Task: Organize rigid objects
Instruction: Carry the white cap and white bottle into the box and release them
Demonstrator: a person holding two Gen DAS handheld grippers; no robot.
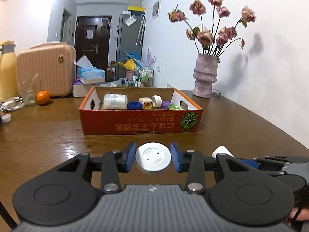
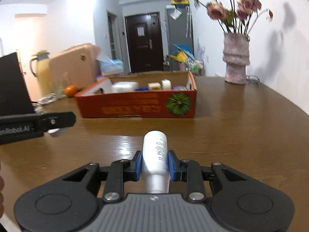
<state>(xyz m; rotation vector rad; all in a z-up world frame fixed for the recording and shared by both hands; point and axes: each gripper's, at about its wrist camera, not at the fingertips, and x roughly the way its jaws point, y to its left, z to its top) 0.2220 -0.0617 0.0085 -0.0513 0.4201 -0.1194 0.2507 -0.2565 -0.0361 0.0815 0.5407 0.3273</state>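
Both wrist cams sit low over table [image 1: 241,119], facing box [image 1: 139,121], shared w/ vase [image 2: 236,58].

One box [image 1: 139,124], two grippers [image 1: 153,157] [image 2: 155,163].

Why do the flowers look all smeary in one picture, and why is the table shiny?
Right wrist view: the flowers and box are blurred, probably from movement, and light glares off the table. Left wrist view: the flowers look sharper, casting soft shadows on the wall.

White round disc [image 1: 153,157], flat; white bottle [image 2: 155,154] (lying, printed), both gripped
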